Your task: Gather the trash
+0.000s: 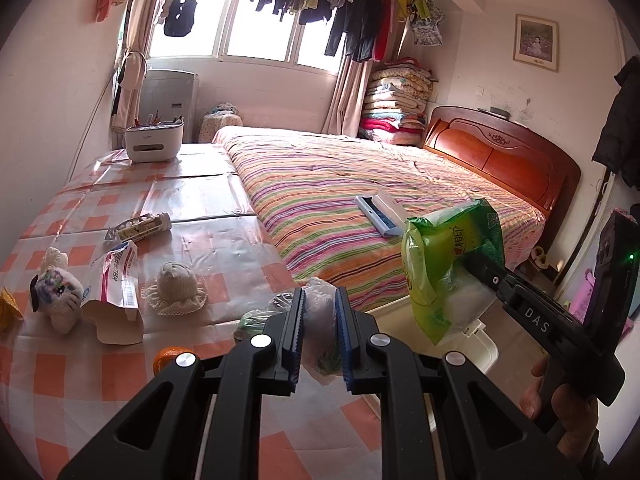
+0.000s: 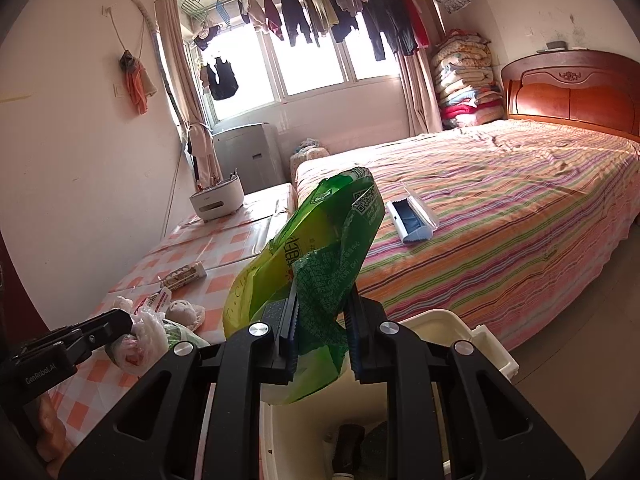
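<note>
- Right gripper, lower centre of its view: pinching a crumpled green plastic wrapper above the cream plastic bin.
- Left gripper, lower centre: clamped on a thin translucent plastic bag at the edge of the orange-checked desk.
- Left of frame: torn white paper packet, knitted cream doll hat, white plush toy.
- Centre: striped bed.

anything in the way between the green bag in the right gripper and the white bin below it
Nothing visible blocks it. The right gripper holds the green bag directly above the open white bin, and the bag's lower end already hangs over the opening.
</note>
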{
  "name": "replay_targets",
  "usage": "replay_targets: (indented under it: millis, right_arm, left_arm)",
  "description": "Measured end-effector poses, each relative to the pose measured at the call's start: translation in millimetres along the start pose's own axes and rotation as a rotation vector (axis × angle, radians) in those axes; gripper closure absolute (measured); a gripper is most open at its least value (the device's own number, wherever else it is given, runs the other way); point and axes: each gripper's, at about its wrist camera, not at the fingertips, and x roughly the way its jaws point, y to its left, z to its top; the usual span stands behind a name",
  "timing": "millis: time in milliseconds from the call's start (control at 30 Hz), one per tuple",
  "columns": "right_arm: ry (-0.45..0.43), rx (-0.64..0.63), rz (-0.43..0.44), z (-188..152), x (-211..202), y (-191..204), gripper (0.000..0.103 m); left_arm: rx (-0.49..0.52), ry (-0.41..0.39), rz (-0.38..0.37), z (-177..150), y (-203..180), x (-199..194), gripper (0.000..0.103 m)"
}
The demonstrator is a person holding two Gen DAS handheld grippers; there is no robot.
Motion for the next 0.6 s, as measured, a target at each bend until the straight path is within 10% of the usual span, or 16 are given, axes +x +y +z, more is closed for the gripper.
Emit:
replay_targets:
  millis: [600]
  right_arm:
    - [0.004,0.031,-0.114,-17.1,-16.7,-44.0,0.085]
  left_arm:
    - [0.068,0.045,-0.121,-1.4,-67.0,39.2,0.088]
